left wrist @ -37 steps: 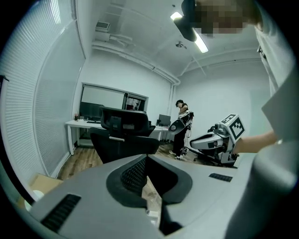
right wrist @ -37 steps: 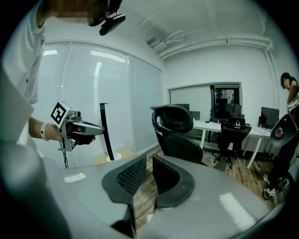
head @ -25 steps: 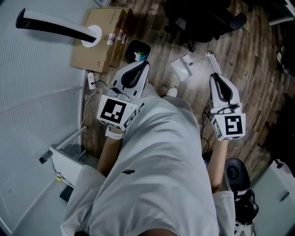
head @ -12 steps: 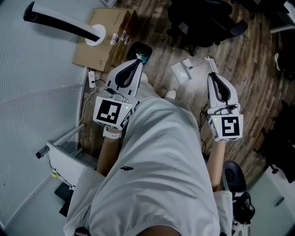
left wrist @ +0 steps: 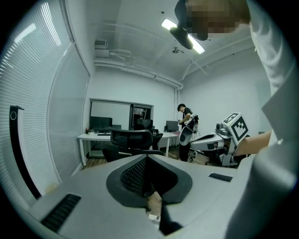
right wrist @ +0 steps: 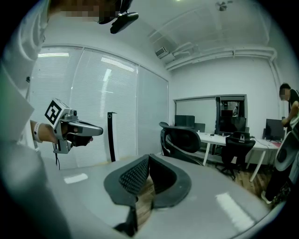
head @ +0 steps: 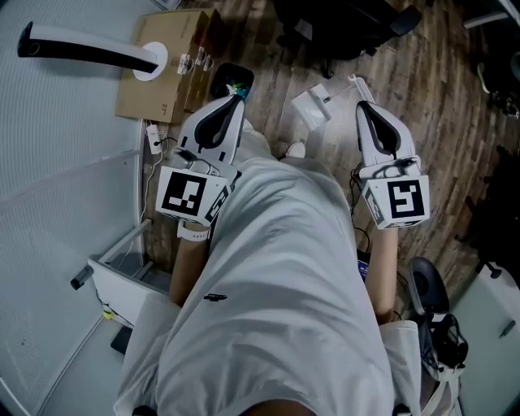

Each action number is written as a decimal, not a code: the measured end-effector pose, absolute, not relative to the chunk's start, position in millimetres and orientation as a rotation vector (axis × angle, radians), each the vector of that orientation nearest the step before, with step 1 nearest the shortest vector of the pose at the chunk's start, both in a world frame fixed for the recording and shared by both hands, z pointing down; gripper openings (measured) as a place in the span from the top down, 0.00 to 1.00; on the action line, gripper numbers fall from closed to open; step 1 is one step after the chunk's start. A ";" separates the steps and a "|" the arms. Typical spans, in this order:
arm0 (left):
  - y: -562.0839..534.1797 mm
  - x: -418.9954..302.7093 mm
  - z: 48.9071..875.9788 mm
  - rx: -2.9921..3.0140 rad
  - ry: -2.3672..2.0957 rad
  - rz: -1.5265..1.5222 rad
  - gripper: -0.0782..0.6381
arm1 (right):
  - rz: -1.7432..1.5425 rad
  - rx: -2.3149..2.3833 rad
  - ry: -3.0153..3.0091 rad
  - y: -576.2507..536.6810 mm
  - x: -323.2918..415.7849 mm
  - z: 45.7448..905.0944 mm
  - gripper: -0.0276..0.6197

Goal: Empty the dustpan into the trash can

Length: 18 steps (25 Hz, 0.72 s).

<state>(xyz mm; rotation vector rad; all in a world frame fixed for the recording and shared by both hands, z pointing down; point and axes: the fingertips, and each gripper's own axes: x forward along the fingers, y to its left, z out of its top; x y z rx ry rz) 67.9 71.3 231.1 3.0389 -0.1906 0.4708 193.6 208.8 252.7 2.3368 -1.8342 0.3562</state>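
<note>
Looking down through the head view, I see the wearer's white shirt filling the middle. Both grippers are held out ahead of it over the wooden floor. The left gripper points toward the small black trash can. The can stands just beyond its tip and just beside a cardboard box, and some coloured rubbish lies inside it. The white dustpan lies on the floor between the two tips, nearer to the right gripper. Its thin handle runs close past that tip; whether they touch I cannot tell from here. A dark office chair stands further ahead.

In the left gripper view, the fingers are pressed together with nothing held. Only a narrow slit of floor shows below the place where they meet. Beyond them I see a black chair, a white tabletop and a standing person, with the right gripper at the right side.

In the right gripper view, the fingers have just been closing and meet at the tips, with nothing between them. Some floor shows through the gap lower down. The left gripper hangs at the left, in front of the window blinds.
</note>
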 end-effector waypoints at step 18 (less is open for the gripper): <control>97.8 63.4 235.1 3.015 -0.121 0.446 0.88 | 0.416 2.322 -1.831 235.4 177.9 265.2 0.94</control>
